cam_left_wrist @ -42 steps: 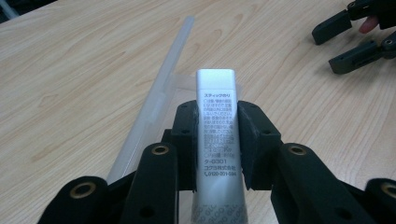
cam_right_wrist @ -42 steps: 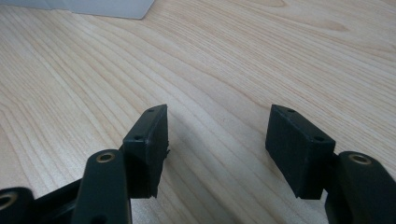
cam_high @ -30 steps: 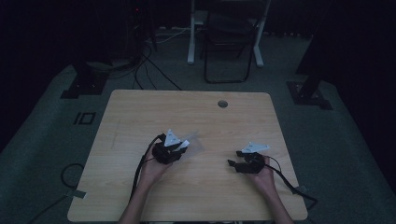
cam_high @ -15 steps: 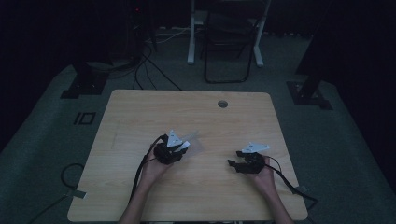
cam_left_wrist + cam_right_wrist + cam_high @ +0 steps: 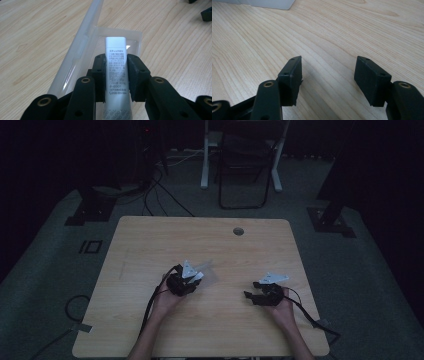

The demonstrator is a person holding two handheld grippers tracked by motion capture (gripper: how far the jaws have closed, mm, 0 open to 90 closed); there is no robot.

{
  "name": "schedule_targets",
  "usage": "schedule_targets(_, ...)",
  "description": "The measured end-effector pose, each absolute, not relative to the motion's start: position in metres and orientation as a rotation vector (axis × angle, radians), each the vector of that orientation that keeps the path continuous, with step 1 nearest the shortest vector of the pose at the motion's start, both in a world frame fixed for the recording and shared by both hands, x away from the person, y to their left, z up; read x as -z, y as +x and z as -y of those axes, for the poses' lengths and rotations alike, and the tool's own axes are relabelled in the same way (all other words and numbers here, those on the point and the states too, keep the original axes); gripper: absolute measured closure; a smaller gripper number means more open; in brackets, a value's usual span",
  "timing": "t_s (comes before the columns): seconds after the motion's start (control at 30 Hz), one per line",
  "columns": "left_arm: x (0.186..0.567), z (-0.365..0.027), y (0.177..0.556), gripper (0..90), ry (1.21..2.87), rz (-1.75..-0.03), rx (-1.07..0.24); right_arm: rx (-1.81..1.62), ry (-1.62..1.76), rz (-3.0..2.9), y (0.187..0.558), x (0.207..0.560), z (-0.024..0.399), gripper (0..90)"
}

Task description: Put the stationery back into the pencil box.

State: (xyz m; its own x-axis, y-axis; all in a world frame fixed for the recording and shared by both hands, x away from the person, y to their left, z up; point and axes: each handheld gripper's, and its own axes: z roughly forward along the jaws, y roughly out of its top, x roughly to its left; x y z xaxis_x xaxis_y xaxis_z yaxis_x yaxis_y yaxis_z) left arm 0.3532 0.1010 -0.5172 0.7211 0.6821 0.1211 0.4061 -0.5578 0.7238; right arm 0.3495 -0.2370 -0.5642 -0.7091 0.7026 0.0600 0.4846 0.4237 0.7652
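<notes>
White glue stick [image 5: 115, 72] sits clamped between the left gripper [image 5: 116, 75] fingers above the clear case [image 5: 100, 42] on the desk [image 5: 150, 250]; lower it in squarely. Right gripper [image 5: 328, 75] fingers stand apart, empty.

Left gripper [image 5: 116, 75] jaws clamping white glue stick [image 5: 115, 67], over clear plastic case [image 5: 82, 47], wooden table [image 5: 37, 37]

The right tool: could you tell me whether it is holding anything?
No, the right tool stands open over the bare wooden table, with nothing between its jaws.
</notes>
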Motion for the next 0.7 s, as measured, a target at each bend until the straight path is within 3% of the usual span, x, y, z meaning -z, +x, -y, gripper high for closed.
schedule_targets(0.7,0.530,-0.097,0.357,70.3,2.275,-0.821,-0.536,-1.167,1.036,-2.412,0.349,0.564,0.239,39.2)
